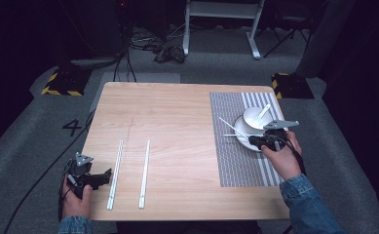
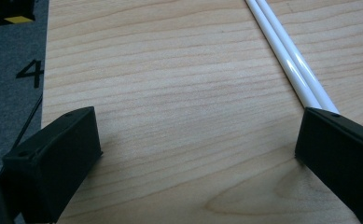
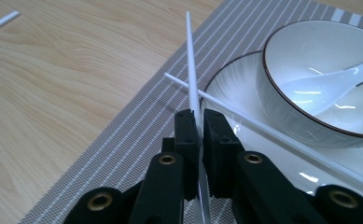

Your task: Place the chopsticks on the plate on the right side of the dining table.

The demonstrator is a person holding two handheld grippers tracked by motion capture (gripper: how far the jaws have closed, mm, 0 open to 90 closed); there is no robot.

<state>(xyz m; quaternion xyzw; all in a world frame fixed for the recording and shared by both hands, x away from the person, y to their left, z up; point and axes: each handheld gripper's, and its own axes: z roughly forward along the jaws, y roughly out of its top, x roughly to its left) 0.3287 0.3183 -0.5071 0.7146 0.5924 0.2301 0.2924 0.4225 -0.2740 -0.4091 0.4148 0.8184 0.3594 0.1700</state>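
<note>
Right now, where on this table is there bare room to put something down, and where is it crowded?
The widest free patch is the bare wood of the table, between the chopstick pairs at the near left and the placemat. The placemat's near end is free too. It is crowded at the far right: plate, bowl with spoon, and the right gripper shut on a chopstick.

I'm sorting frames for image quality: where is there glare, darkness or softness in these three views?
High view: the table is lit, the floor around it falls off into near black. Left gripper view: a bright streak of glare runs along the pair of white chopsticks; the wood grain is sharp. Right gripper view: highlights glint on the bowl and spoon; the right gripper looks slightly soft.
</note>
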